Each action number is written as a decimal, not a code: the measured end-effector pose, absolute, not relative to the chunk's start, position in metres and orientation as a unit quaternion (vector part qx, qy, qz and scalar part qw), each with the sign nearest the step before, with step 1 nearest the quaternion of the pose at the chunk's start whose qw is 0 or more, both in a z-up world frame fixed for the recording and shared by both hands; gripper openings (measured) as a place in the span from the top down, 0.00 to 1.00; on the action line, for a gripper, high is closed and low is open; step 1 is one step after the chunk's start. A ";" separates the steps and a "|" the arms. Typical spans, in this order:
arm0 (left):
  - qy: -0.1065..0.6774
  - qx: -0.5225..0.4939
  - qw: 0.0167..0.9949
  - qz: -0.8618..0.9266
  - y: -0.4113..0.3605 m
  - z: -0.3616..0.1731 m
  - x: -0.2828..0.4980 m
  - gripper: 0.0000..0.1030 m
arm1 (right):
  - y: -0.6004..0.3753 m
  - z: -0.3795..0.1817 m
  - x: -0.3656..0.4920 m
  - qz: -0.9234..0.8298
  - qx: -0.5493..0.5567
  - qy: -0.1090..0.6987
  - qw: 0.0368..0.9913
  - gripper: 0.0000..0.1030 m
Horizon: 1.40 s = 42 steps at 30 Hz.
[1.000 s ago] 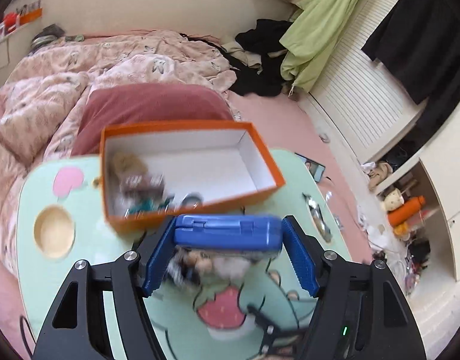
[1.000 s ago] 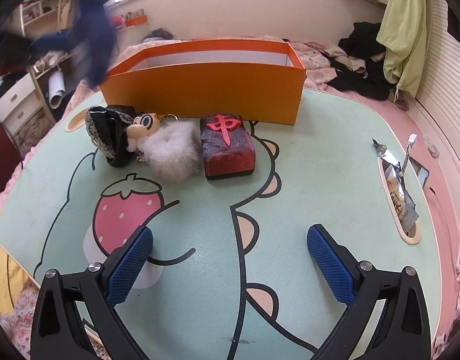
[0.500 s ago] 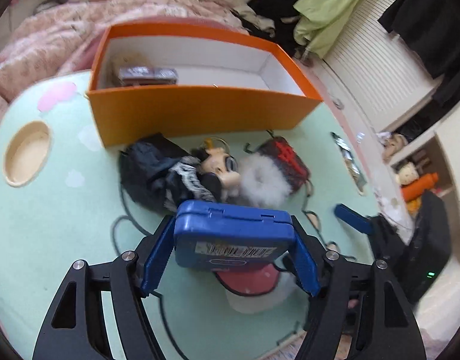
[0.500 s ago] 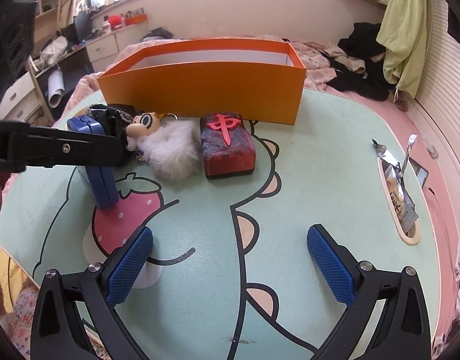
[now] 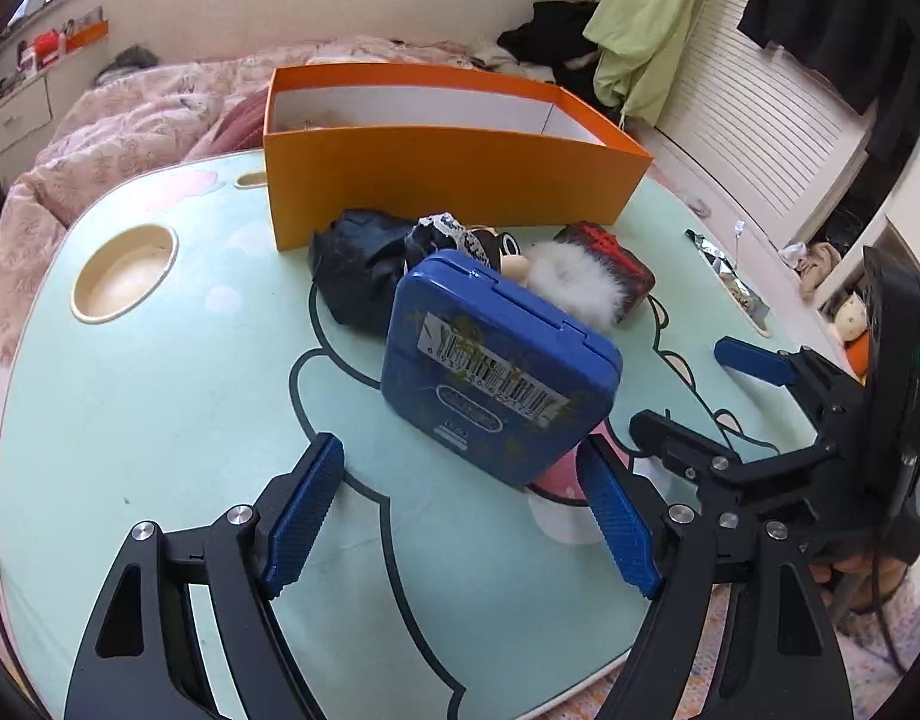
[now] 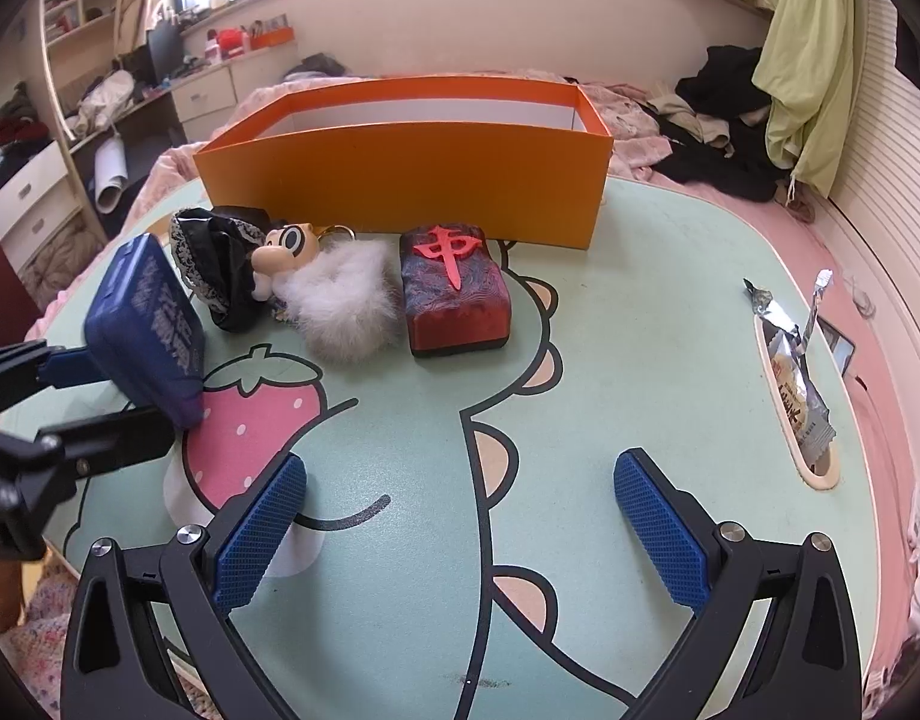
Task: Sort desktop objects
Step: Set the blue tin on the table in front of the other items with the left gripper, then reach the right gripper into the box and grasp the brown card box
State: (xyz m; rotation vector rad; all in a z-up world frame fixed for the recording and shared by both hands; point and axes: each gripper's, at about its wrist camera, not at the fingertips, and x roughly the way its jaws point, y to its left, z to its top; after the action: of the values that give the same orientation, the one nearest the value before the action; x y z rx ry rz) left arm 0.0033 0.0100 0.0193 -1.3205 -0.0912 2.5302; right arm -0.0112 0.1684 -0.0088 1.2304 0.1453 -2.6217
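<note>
Jaws on the left gripper (image 5: 460, 516) are opening, and the blue tin (image 5: 499, 372) it carried a second ago now tips free onto the table (image 5: 159, 420), out of the orange box (image 5: 447, 180). Right gripper (image 6: 460, 534) idles wide open, empty.

Both claws, the left claw (image 5: 460, 510) and the right claw (image 6: 460, 531), are showing black frames, silver screws and ribbed blue pads (image 5: 300, 507).
</note>
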 end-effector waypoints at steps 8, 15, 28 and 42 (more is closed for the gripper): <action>-0.003 -0.447 0.097 0.889 0.006 0.019 0.019 0.21 | 0.169 -0.009 -0.011 -0.897 0.421 0.050 0.120 0.00; 0.035 -0.425 0.074 0.901 0.017 0.010 0.026 0.00 | 0.169 -0.009 -0.009 -0.897 0.422 0.053 0.118 0.01; 0.029 -0.417 0.070 0.906 0.013 0.007 0.026 0.00 | 0.116 0.104 -0.096 -0.871 0.406 0.007 0.277 0.19; 0.026 -0.409 0.077 0.909 0.009 0.009 0.026 0.00 | 0.051 0.023 -0.236 -0.789 0.581 -0.060 0.191 0.31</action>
State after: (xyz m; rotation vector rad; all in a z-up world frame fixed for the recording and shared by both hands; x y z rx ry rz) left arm 0.0265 0.0094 0.0087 -1.2249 0.0793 2.7243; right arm -0.2362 0.0510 0.0233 1.6324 -0.1692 -2.2157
